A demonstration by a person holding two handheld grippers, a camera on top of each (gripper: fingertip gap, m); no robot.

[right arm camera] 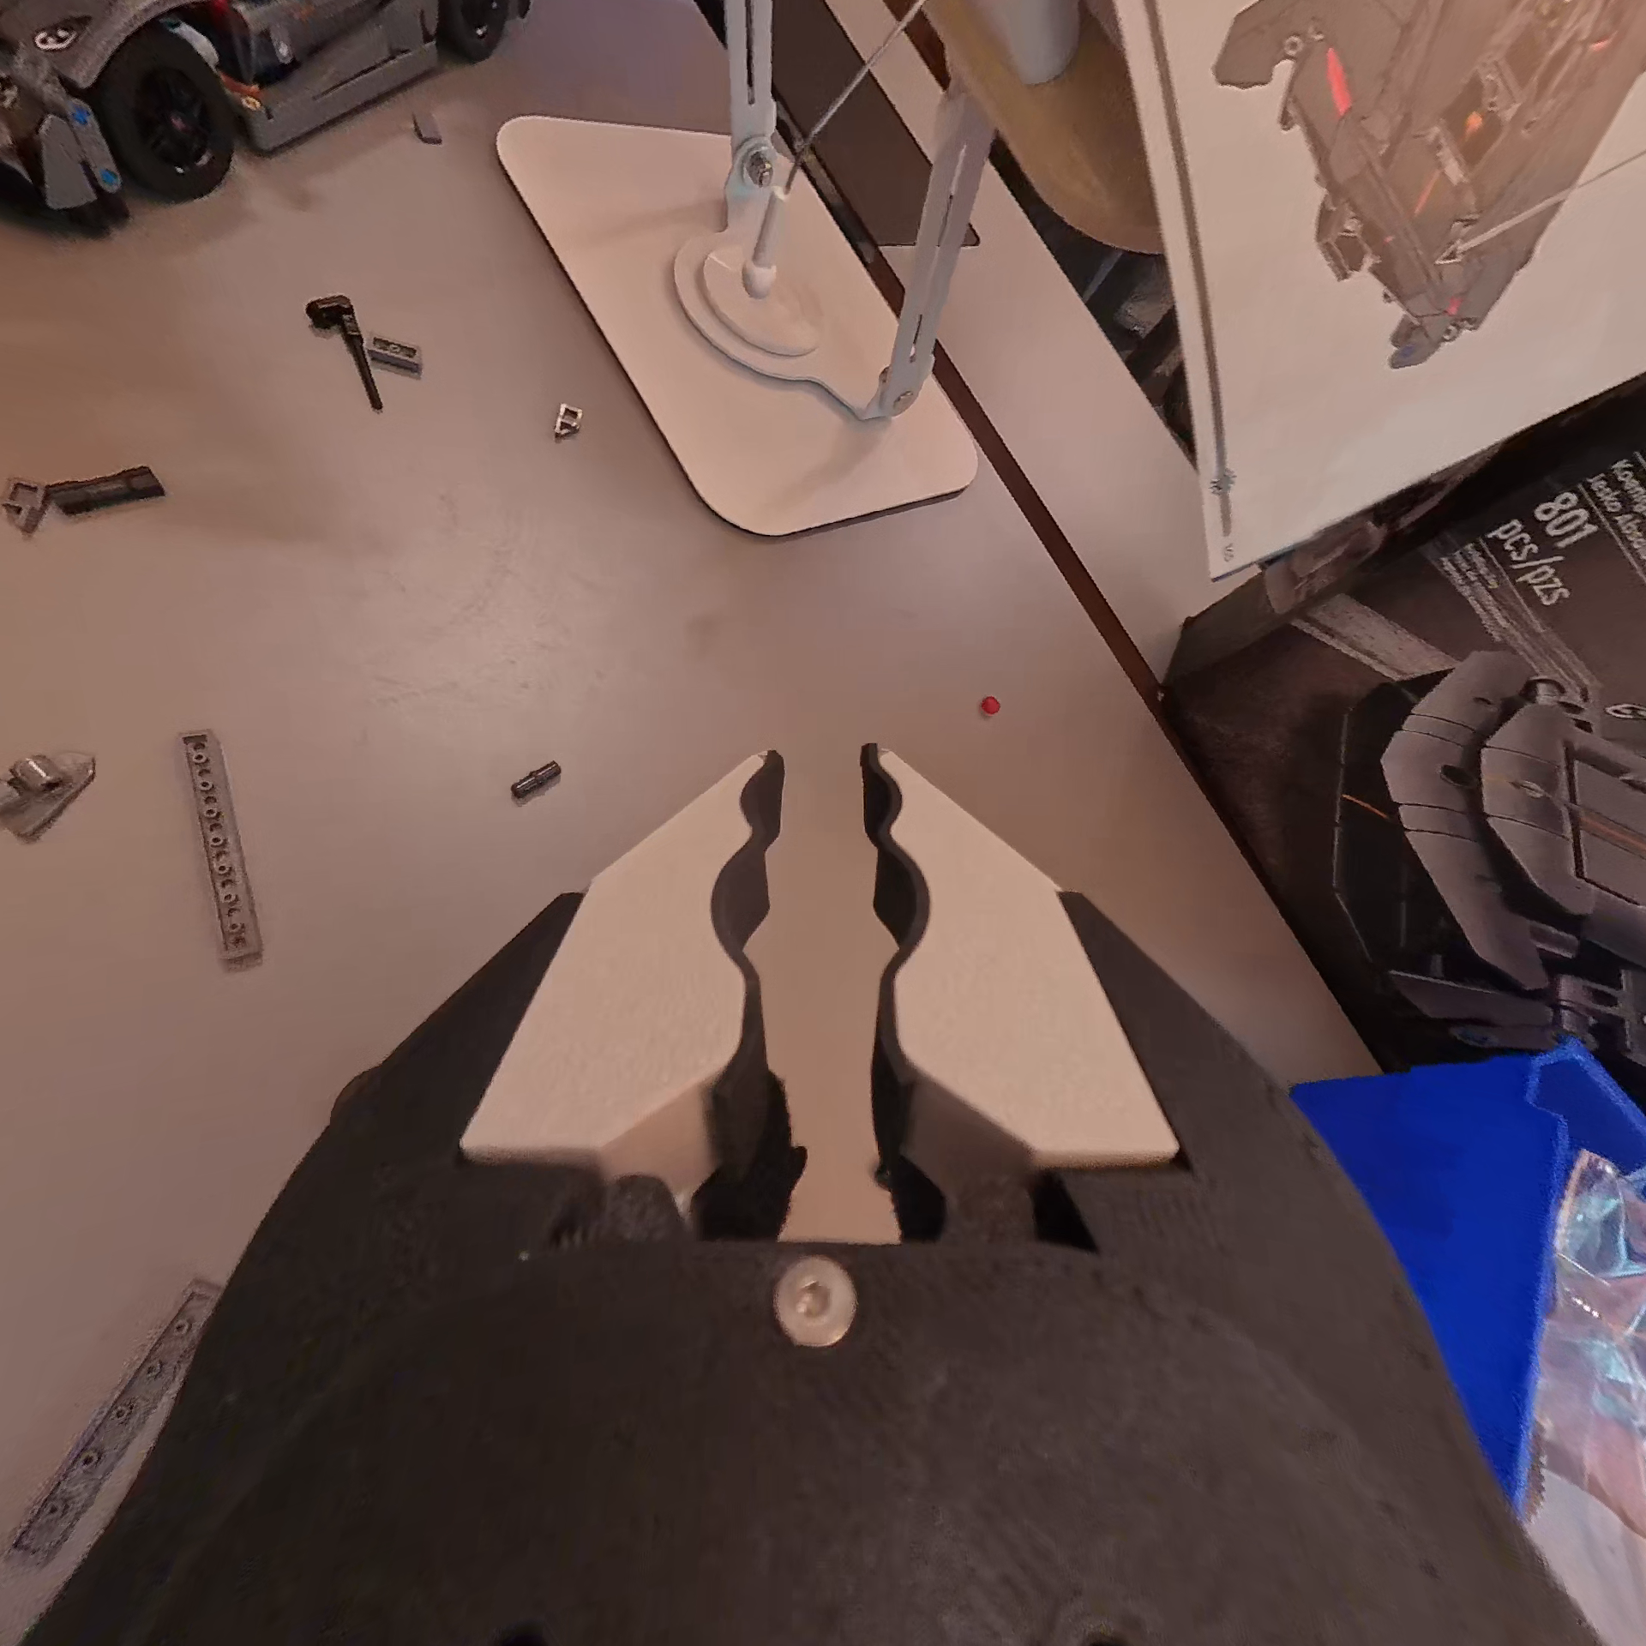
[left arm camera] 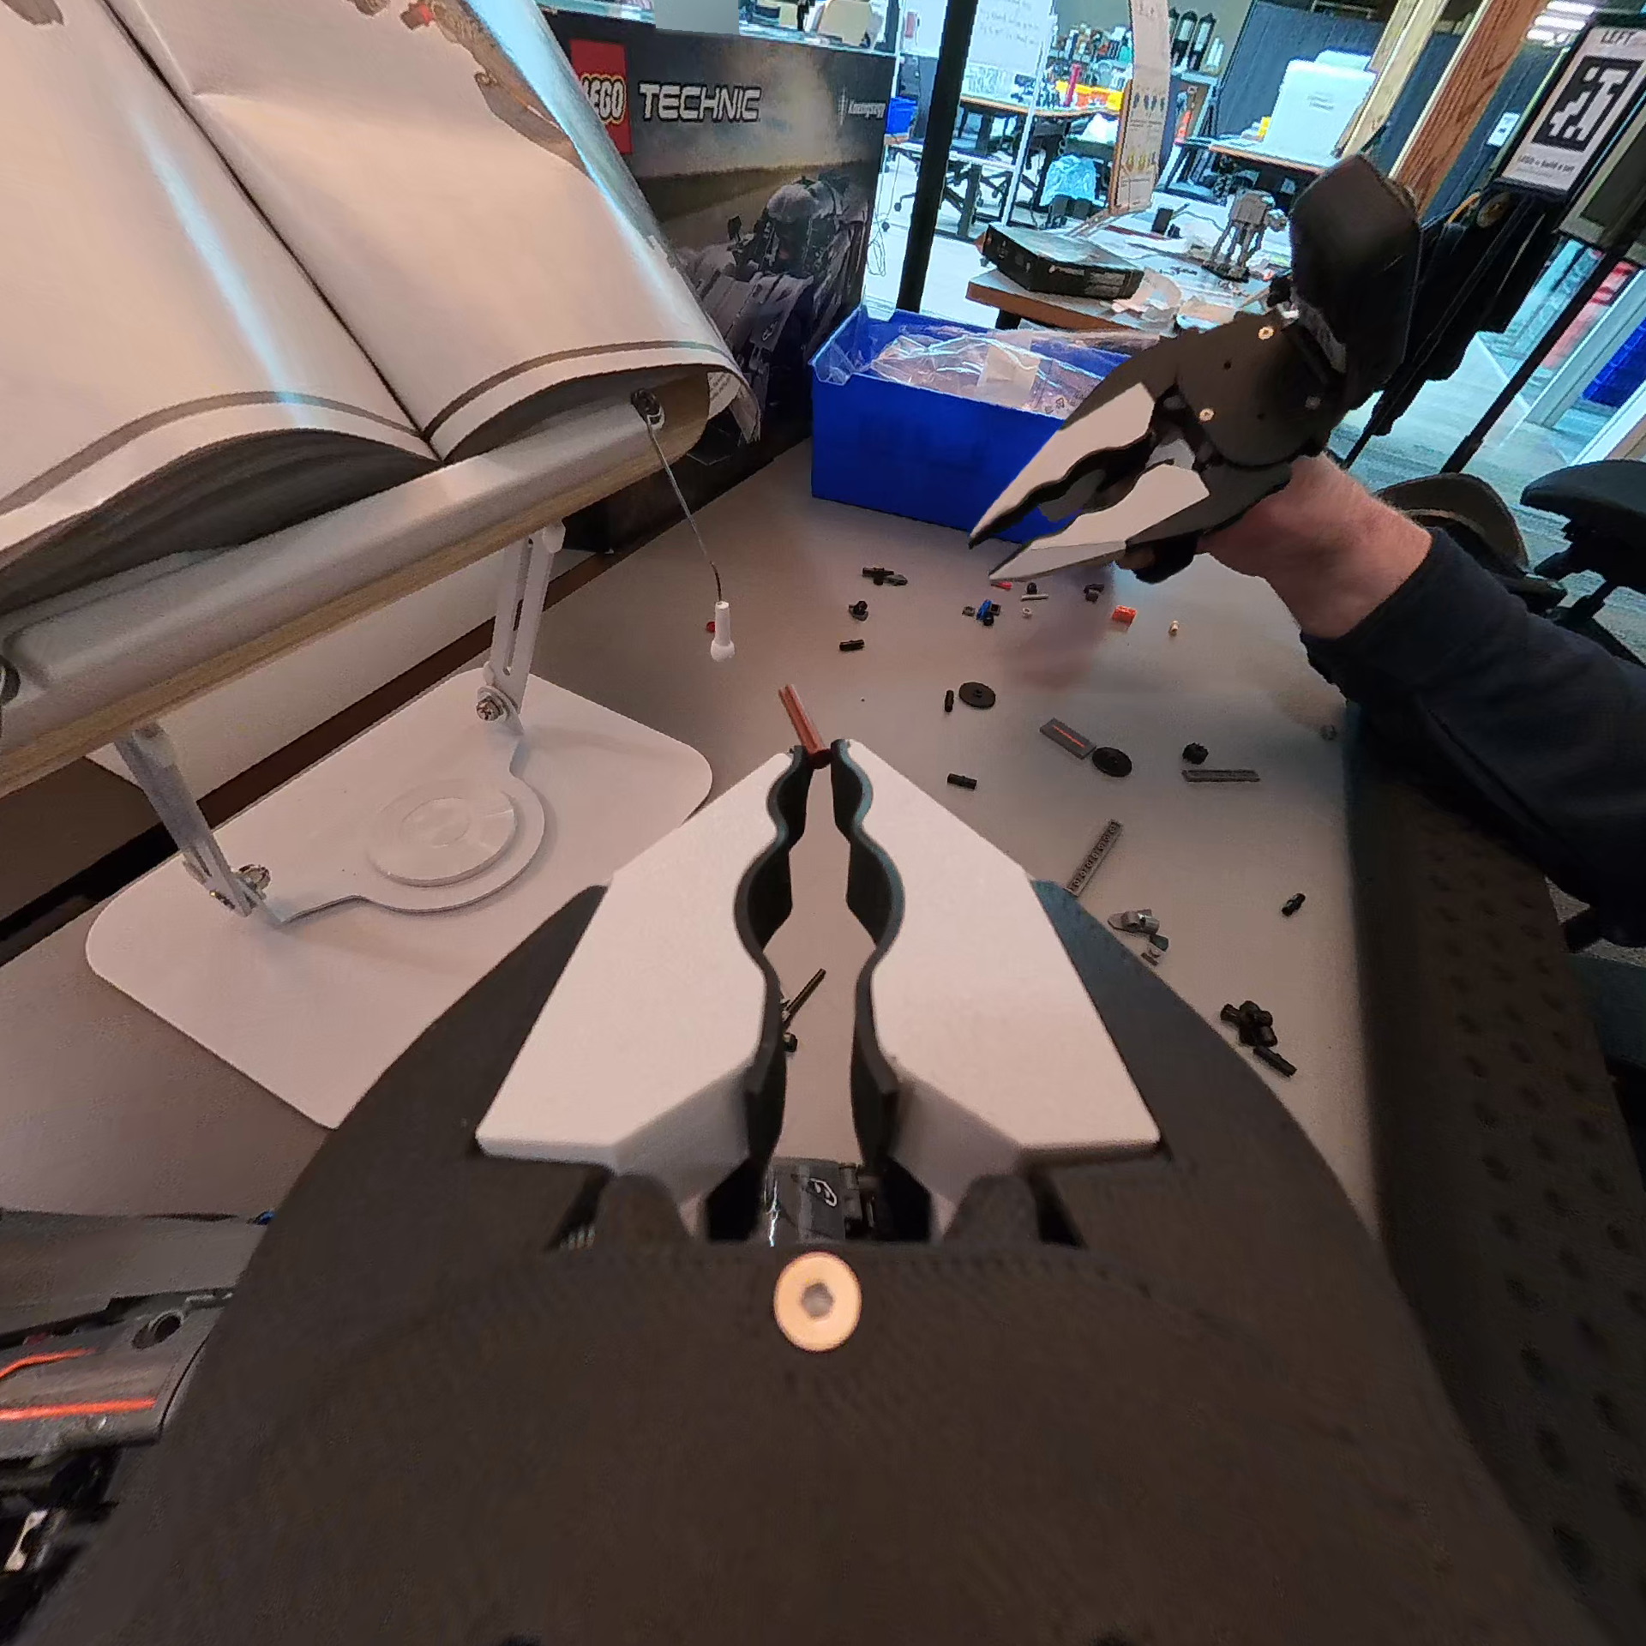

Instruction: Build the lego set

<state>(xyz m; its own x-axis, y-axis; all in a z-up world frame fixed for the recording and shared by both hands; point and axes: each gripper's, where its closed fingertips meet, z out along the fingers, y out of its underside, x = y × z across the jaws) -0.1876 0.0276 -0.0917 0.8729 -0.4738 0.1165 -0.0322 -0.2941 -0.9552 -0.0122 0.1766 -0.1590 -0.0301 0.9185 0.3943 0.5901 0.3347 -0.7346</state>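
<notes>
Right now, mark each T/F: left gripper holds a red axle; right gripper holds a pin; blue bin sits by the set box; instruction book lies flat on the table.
1. The left gripper pinches a red axle. True.
2. The right gripper holds a pin. False: its fingers are apart and empty.
3. The blue bin sits beside the set box. True.
4. The instruction book lies flat. False: it rests open on a white stand.

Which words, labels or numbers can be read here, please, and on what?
I won't quote writing; these bear it.
Dark box: large print beside a red logo, legible.
Box side: several printed lines, legible.
Black-and-white marker sign: small print, blurred.
</notes>
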